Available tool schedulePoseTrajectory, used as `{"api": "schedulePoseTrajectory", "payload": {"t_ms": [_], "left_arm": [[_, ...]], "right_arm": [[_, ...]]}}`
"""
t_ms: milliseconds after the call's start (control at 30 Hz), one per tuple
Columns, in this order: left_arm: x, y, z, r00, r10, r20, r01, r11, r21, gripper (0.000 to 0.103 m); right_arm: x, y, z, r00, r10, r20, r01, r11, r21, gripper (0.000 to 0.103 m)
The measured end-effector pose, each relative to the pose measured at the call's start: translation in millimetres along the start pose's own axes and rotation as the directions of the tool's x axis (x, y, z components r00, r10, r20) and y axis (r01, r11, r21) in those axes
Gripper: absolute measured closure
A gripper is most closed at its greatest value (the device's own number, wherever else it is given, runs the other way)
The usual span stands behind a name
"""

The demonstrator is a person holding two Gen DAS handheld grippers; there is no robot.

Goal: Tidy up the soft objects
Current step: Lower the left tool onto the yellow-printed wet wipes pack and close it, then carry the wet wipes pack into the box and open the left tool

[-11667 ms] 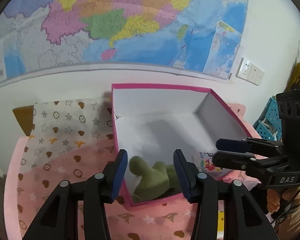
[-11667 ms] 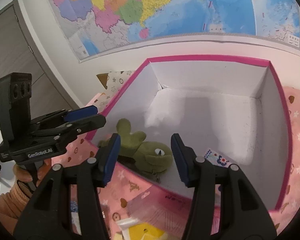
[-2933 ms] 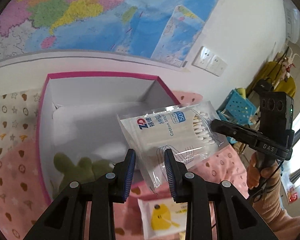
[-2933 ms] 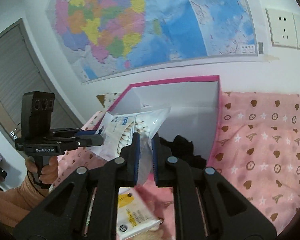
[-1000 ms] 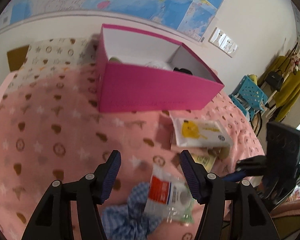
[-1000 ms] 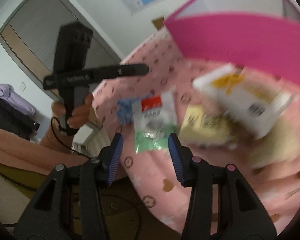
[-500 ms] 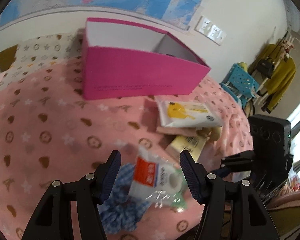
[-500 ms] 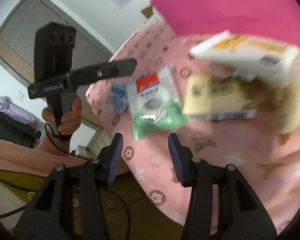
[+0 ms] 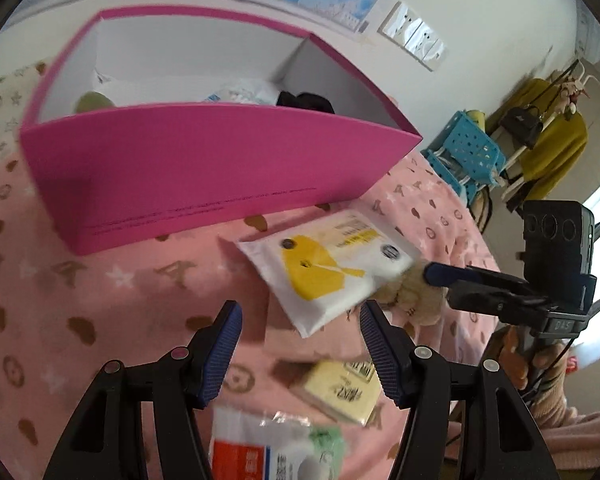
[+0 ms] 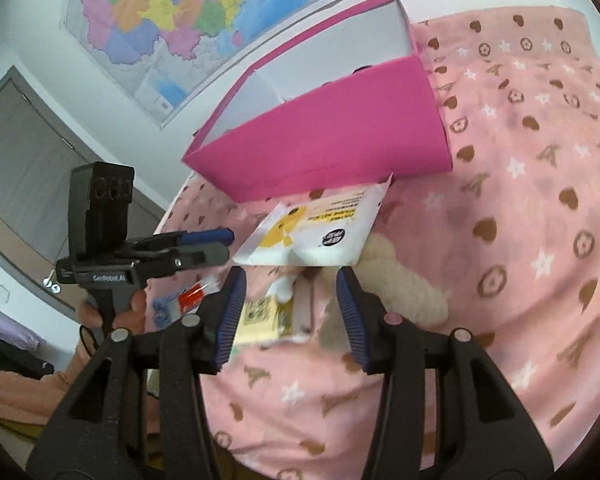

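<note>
So from the left wrist, the left gripper hangs empty, jaws spread, lined up on the wipes pack lying just before the pink box. Right wrist: right gripper likewise spread, empty, flanking that pack's other side, probably for a shared lift.

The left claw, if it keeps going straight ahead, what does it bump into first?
Probably the white and yellow wipes pack, lying just ahead between the open left claw fingers, before the pink box. Depth is uncertain.

One pink box, one wet-wipe pack, one yellow tissue pack, one cream plush toy, one clear red-labelled bag, two tongs.
</note>
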State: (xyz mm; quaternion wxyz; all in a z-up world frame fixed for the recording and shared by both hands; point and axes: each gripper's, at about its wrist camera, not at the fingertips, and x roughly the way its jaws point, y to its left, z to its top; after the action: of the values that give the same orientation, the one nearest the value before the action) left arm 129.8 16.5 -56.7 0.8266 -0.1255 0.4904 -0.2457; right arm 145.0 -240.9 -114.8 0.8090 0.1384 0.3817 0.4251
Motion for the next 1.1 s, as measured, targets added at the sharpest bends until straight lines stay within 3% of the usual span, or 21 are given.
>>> {"api": "schedulePoseTrajectory", "payload": {"t_ms": [300,533,600,633,667,900,1100], "left_arm": [[18,0,6,0.998,-0.037,-0.051,0.036,0.999,-0.016,0.041],[34,5,13,0.995,-0.06,-0.084,0.056,0.997,-0.051,0.042],[38,4,15,0.994,-0.071,-0.087,0.066,0.996,-0.061,0.044],[39,4,16,0.993,-0.077,-0.086,0.072,0.995,-0.062,0.047],[39,3,17,0.993,-0.075,-0.087,0.07,0.996,-0.059,0.051],[26,-9,15,0.998,-0.039,-0.05,0.039,0.999,0.002,0.051],[-11,-23,15,0.999,-0.031,0.03,0.03,0.998,0.058,0.051]], "right_arm": [[-8,-16,17,0.996,-0.083,0.034,0.083,0.997,0.006,0.053],[26,-50,35,0.999,-0.02,-0.051,0.025,0.995,0.094,0.052],[36,-51,37,0.998,0.009,-0.066,-0.003,0.995,0.097,0.056],[40,-49,36,0.997,0.017,-0.074,-0.01,0.996,0.085,0.069],[41,-46,36,0.997,-0.004,-0.075,0.009,0.998,0.068,0.073],[23,-20,33,0.998,-0.038,-0.04,0.037,0.999,-0.026,0.076],[-4,18,40,0.999,-0.03,0.016,0.032,0.989,-0.144,0.076]]}}
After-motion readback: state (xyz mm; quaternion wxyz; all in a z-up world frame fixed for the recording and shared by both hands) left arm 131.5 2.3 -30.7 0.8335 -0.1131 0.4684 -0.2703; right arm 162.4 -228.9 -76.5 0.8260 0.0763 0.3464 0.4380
